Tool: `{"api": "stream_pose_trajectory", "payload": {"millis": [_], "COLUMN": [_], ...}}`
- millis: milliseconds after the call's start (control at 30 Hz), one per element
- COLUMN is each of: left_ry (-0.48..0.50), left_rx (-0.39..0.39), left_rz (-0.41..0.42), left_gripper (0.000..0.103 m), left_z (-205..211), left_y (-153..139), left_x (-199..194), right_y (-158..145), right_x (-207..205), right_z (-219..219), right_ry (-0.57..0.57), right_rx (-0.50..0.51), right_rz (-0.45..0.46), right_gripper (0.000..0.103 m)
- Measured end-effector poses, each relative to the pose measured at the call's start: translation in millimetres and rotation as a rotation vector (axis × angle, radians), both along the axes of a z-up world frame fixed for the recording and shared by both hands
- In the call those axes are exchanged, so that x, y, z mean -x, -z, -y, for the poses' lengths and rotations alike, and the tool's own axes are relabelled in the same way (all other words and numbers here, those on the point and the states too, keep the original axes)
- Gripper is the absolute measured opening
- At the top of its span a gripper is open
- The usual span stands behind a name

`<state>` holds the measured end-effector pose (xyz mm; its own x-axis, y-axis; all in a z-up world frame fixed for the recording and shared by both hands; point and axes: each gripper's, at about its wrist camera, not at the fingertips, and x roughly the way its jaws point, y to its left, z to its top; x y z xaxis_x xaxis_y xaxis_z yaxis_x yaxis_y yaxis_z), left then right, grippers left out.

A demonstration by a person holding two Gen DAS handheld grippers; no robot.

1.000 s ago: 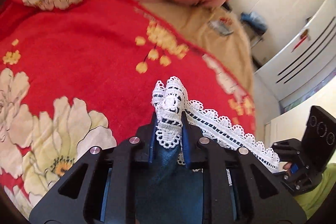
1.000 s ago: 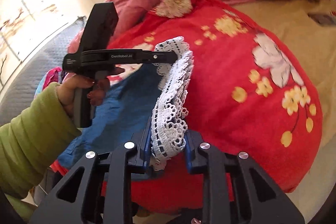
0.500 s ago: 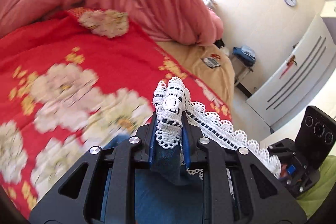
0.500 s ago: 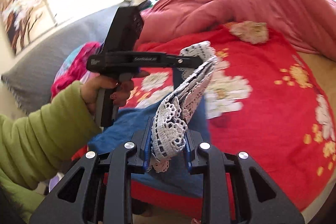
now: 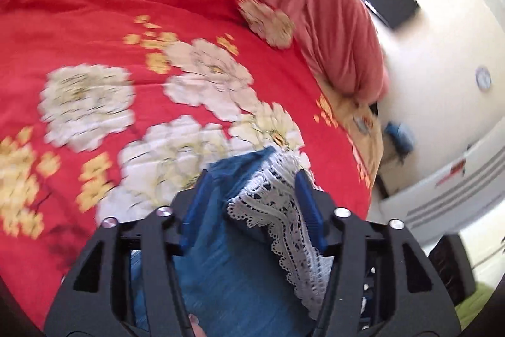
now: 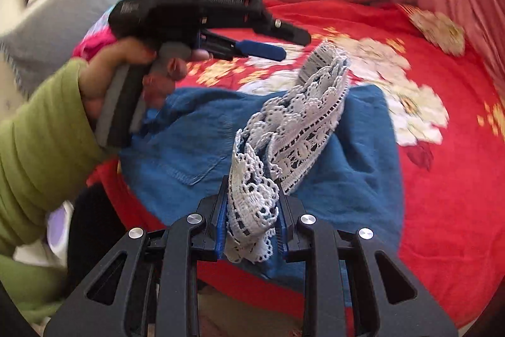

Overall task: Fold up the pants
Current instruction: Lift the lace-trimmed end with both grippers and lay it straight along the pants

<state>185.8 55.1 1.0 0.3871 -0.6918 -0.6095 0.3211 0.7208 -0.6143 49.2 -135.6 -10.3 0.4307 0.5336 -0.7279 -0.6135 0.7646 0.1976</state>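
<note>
The left tongs (image 5: 252, 198) have just been opening and their jaws now stand apart, with the lace hem (image 5: 284, 226) of the blue pants (image 6: 195, 147) loose between them (not pressed). The right tongs (image 6: 252, 210) are closed on the same hem, and the pants lie folded on the red blanket (image 6: 442, 179) just ahead of them.

One pair of blue pants (image 6: 202, 144) with lace trim (image 6: 303, 128), two grippers, left gripper (image 6: 293, 43), right gripper (image 6: 252, 223), one red floral blanket (image 6: 448, 179)
</note>
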Motion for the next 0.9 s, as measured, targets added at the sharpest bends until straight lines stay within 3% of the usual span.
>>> {"api": "stream_pose_trajectory", "payload": {"millis": [100, 167, 200, 333, 467, 533, 567, 633, 667, 767, 900], "left_ry": [-0.031, -0.052, -0.059, -0.088, -0.085, -0.069, -0.060, -0.057, -0.057, -0.058, -0.025], "left_rx": [0.031, 0.046, 0.052, -0.003, 0.004, 0.024, 0.021, -0.018, -0.031, -0.047, -0.050], "left_rz": [-0.041, -0.093, -0.120, -0.186, -0.197, -0.210, -0.215, -0.210, -0.204, -0.166, -0.075], "left_gripper": [0.061, 0.062, 0.064, 0.064, 0.064, 0.052, 0.040, 0.033, 0.023, 0.015, 0.013], "left_z": [-16, -21, -22, -24, -23, -17, -13, -6, -4, 0, 5], "left_y": [8, 18, 24, 41, 47, 48, 49, 49, 49, 44, 26], "left_x": [8, 11, 12, 16, 14, 11, 9, 8, 8, 9, 17], "right_y": [7, 16, 20, 11, -11, -20, -22, -20, -17, -3, 30], "right_x": [11, 24, 29, 35, 13, -13, -24, -56, -74, -124, -173], "right_z": [-26, -48, -56, -53, -15, 14, 25, 47, 55, 69, 74], "right_ry": [-0.066, -0.147, -0.181, -0.226, -0.130, -0.035, 0.004, 0.079, 0.112, 0.198, 0.236], "right_rx": [0.083, 0.147, 0.150, 0.057, -0.024, -0.070, -0.079, -0.089, -0.090, -0.082, -0.088], "right_rz": [0.044, 0.084, 0.079, 0.058, 0.066, 0.048, 0.039, 0.006, -0.017, -0.092, -0.228], "right_gripper": [0.028, 0.029, 0.034, 0.044, 0.047, 0.050, 0.051, 0.051, 0.051, 0.052, 0.052]}}
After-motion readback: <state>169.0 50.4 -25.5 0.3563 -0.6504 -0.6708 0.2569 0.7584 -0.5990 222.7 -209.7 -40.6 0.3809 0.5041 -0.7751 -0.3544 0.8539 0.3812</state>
